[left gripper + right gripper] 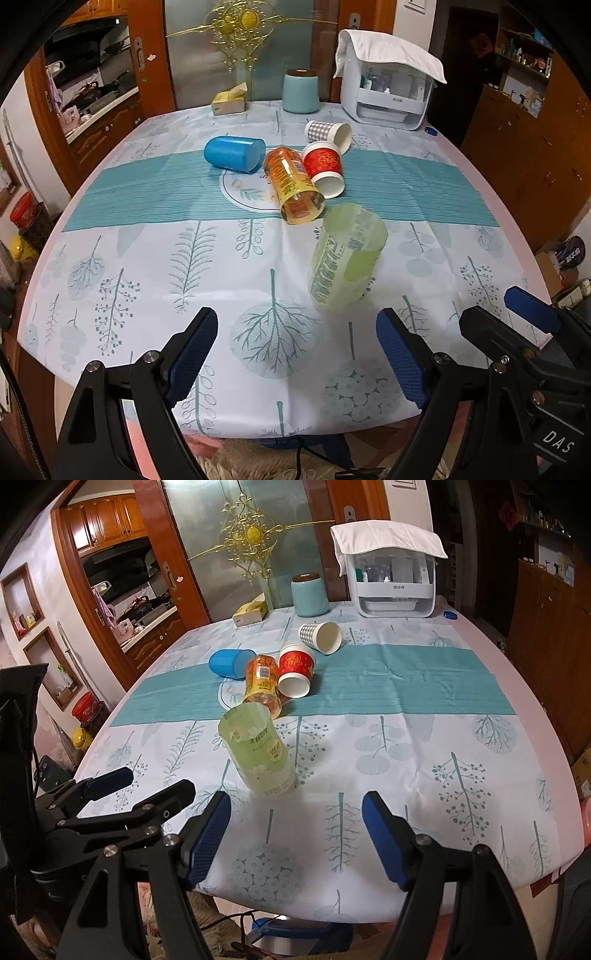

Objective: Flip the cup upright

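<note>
Right wrist: green cup (258, 753) upright on tablecloth (406, 760); right gripper (295, 834) wide, empty; left gripper (295, 350) likewise.

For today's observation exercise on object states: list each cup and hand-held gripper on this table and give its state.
Translucent green plastic cup: upright, opening up, nearest the grippers.
Orange printed plastic cup: lying on its side.
Red paper cup: on its side.
Grey checked paper cup: on its side.
Blue plastic cup: on its side.
Left hand-held gripper: open, empty.
Right hand-held gripper: open, empty.
</note>
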A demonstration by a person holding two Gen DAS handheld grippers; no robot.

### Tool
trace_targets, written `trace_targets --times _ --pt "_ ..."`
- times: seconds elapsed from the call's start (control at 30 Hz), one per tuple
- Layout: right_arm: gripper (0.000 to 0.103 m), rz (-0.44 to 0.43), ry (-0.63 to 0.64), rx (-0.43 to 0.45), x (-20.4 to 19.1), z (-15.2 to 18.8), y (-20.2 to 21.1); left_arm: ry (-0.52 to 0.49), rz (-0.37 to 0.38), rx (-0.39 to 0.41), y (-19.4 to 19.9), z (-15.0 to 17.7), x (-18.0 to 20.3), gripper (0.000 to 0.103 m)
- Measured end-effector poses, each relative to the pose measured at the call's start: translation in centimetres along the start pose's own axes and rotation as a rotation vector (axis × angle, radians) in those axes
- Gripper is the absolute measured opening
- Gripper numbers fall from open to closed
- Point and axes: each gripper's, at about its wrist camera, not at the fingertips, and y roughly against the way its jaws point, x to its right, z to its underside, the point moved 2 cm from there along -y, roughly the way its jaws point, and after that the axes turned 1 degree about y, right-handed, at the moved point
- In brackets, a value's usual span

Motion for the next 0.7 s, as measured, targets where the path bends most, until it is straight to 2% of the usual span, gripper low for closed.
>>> trace_targets --times 0.7 --pt "0.074 0.033 0.007 0.023 0.26 -0.29 0.12 0.011 -0.012 -0.010 -0.14 0.01 0.01 0.086"
